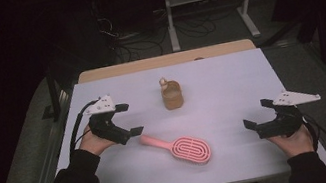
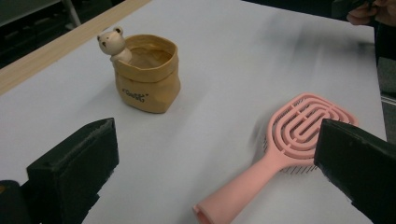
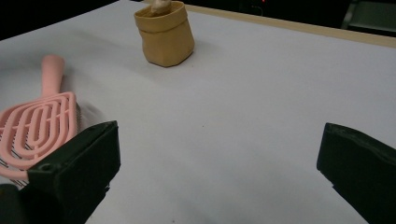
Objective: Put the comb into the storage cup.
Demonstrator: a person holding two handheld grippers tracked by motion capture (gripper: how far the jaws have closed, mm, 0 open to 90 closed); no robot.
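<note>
Hairbrush (image 1: 183,149), pink and slotted, lies flat on the white table (image 1: 232,94) near the front edge, its handle pointing toward the left gripper (image 1: 128,119). That gripper hovers just beside the handle's end, jaws spread wide and holding nothing. The right gripper (image 1: 258,113) hangs well apart from the brush head on the other side, jaws likewise apart and empty. Farther back, a small tan pouch-shaped pot (image 1: 172,95) with a bear figure (image 2: 112,43) on its rim stands upright.
</note>
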